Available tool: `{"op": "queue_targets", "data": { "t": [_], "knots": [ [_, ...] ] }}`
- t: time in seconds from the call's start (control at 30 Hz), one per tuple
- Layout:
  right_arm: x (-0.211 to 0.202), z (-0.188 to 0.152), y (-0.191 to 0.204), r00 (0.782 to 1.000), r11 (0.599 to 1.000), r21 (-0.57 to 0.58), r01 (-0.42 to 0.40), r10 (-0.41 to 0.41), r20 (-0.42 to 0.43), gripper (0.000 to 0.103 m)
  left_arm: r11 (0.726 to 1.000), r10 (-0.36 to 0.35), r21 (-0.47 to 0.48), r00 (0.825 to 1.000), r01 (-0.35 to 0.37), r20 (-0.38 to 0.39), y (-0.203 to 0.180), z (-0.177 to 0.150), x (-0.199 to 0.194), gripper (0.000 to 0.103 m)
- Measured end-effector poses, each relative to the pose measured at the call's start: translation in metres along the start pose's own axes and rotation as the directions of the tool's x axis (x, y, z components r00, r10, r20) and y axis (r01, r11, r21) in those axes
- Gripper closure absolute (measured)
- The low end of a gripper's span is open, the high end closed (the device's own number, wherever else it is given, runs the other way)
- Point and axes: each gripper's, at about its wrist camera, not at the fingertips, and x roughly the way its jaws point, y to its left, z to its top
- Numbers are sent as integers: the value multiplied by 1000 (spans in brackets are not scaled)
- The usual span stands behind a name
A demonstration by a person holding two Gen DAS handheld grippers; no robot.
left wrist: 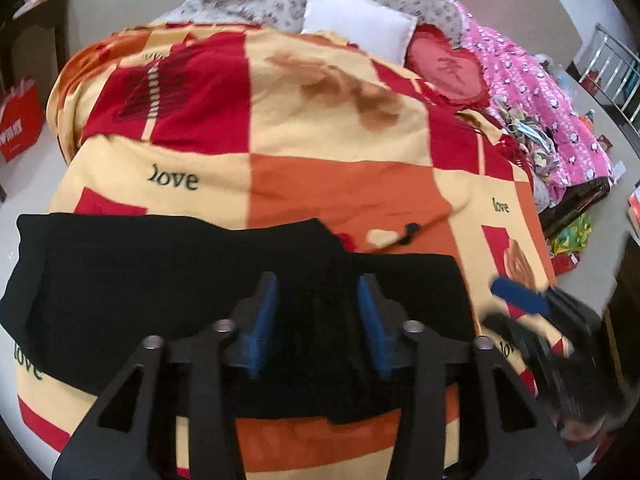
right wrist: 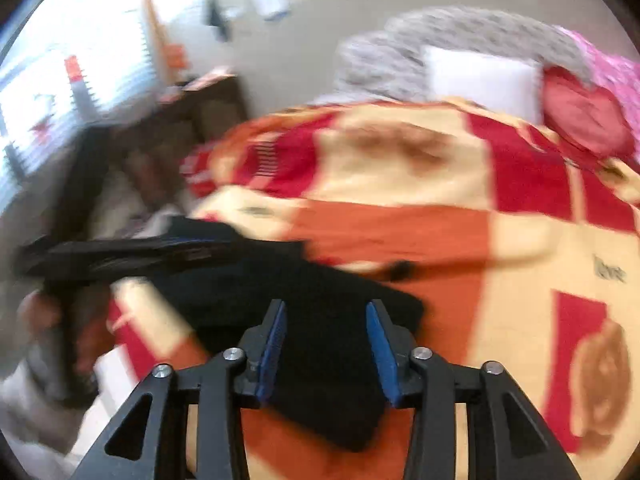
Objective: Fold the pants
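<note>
Black pants [left wrist: 168, 280] lie folded flat on the near end of a bed covered by a red, orange and cream patchwork blanket [left wrist: 320, 184]. My left gripper [left wrist: 318, 296] is open and empty, its blue-padded fingers just above the pants' right half. My right gripper [left wrist: 520, 300] shows blurred at the right, beside the pants' right edge. In the blurred right wrist view, my right gripper [right wrist: 326, 320] is open and empty over the pants [right wrist: 320, 320], and the left gripper [right wrist: 120, 252] appears as a dark blur at the left.
A white pillow [left wrist: 356, 24], a red heart cushion [left wrist: 444, 72] and a pink quilt [left wrist: 536, 92] lie at the bed's far end. A red bag [left wrist: 20, 120] stands on the floor at the left. Clutter lies on the floor at the right.
</note>
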Motion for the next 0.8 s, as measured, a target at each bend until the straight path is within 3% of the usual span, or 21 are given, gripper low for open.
{"op": "queue_targets", "data": {
  "t": [0.07,0.23,0.37,0.5,0.63,0.8],
  "knots": [
    [21,4,-16,999,999,29,17,-16,-37,79,1000,15,4,1000,-15,-1,-6,-2,6,59],
    [64,7,-12,986,990,-67,123,-129,-104,80,988,149,50,988,-147,-38,-14,-11,40,59],
    [72,17,-9,984,986,-104,133,-144,-105,80,987,158,43,987,-158,-2,-9,-18,44,50],
    [54,18,-7,986,991,-78,107,-116,-116,80,987,154,50,988,-153,-14,-7,-23,40,49],
    [26,-2,16,991,989,-135,60,-76,-115,80,988,155,30,988,-155,-15,-2,-30,31,49],
    [32,-36,26,986,985,-157,78,-99,-133,79,988,152,4,988,-152,-1,4,-38,29,44]
  ]
}}
